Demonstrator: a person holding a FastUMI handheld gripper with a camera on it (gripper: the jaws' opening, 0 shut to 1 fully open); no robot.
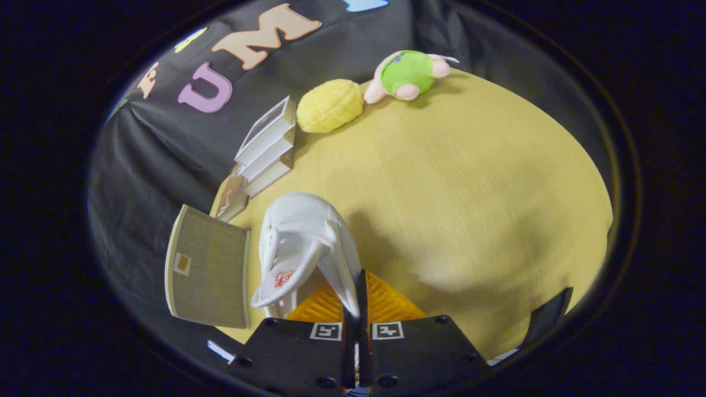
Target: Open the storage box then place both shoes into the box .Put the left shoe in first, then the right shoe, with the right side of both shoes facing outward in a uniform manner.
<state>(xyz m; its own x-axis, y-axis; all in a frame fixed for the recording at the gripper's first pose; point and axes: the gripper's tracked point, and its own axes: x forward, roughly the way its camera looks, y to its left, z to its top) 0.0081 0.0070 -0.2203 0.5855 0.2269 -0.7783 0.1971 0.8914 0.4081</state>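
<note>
The tool (357, 309) has its two fingers drawn almost together, pinching the thin side wall of a white shoe (306, 248) at the collar, so that the shoe hangs or stands nose-forward just ahead of the fingers, above the yellow bench (469, 193). The shoe is a white mesh-toed trainer with a broad strap folded across the instep and a tongue marked in red; its heel end lies nearest the tool and its toe points away. Just beside it on one side sits a drab, fabric-covered panel (209, 270) bearing a small label, which looks like the lid or flap of the storage box, though the box's inside cannot be seen. Judging by this, the lifting of one shoe is under way and nothing can yet be said to lie in the box; which shoe this is cannot be told for certain. Placing it, then the second shoe, appears to be left. Beyond the shoe, a stack of books (267, 146) stands near the bench's rim, with a yellow plush (329, 106) and a green-and-pink plush (408, 74) farther off.
</note>
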